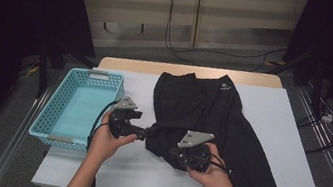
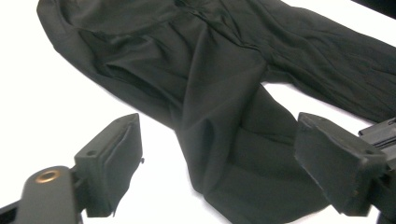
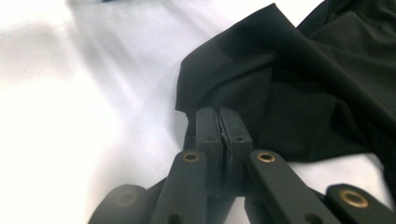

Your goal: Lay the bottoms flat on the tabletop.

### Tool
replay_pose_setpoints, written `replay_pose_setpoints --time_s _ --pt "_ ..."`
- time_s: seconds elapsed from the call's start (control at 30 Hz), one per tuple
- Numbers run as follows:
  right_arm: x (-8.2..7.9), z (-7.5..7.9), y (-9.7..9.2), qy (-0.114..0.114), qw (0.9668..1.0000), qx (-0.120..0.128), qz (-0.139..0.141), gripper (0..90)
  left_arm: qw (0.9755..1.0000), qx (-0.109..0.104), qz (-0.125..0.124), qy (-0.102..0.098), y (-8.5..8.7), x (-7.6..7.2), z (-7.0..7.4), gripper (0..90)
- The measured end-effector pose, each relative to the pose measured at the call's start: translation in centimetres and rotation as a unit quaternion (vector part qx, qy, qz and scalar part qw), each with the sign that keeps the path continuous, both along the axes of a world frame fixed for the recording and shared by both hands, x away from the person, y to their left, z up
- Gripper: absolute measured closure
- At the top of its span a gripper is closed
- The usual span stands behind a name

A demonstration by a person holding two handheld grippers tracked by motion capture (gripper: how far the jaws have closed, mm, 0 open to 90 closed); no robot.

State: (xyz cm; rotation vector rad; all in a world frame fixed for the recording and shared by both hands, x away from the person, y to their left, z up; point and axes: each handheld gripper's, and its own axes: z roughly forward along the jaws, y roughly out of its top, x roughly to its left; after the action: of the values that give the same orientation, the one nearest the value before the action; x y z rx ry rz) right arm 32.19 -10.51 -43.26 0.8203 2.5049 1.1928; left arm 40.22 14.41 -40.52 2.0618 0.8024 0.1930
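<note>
a dim room with dark curtains at both sides and pale wooden panelling at the back surrounds a white-topped table (image 1: 269, 135), and a black garment (image 1: 210, 125) lies spread over the middle of that table, reaching from its far edge down toward the near side. a small white logo (image 1: 224, 87) sits near the garment's far end. a light blue basket (image 1: 52, 116) with perforated walls stands just left of the garment, at the table's left edge.

the left gripper (image 1: 150, 132) is held at the garment's near left hem, between the basket and the cloth, and points toward the cloth. in the left gripper view its jaws stand wide apart, with a fold of the garment (image 2: 224, 154) lying on the table between them; the pads do not press on it.

the right gripper (image 1: 176, 154) sits over the garment's near edge, just right of the left gripper, a grey three-cornered plate (image 1: 195, 139) on top of it. in the right gripper view its jaws are pressed together (image 3: 223, 133), and the corner of the garment (image 3: 261, 84) bunches up right at their tips. whether a thin bit of cloth is pinched between the pads cannot be told, since cloth and pads are both black.
</note>
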Motion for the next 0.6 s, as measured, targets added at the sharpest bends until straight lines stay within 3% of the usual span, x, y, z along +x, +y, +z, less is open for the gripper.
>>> replay_pose_setpoints --time_s 0.17,0.23,0.37,0.5,0.6 --pt "-0.1 -0.3 -0.2 0.012 0.9998 0.015 0.006 83.8 0.9997 -0.006 -0.015 0.017 -0.8 -0.4 -0.4 22.2" --pt "-0.3 -0.4 0.1 0.015 0.9996 0.011 0.019 83.7 0.9996 0.005 -0.016 0.021 -1.1 -0.5 -0.6 25.9" --pt "-0.6 -0.3 0.5 0.027 0.9988 0.017 0.037 83.9 0.9985 0.011 -0.019 0.05 -1.7 -0.6 -1.5 37.1" --pt "-0.1 -0.1 -0.4 0.005 1.0 0.002 -0.001 73.5 0.9975 0.029 -0.029 0.057 -2.4 -0.8 -2.3 45.3" --pt "0.5 -0.3 -1.7 -0.002 0.9991 -0.006 -0.042 65.4 0.9965 0.041 -0.034 0.065 -2.9 -0.9 -2.9 56.1"
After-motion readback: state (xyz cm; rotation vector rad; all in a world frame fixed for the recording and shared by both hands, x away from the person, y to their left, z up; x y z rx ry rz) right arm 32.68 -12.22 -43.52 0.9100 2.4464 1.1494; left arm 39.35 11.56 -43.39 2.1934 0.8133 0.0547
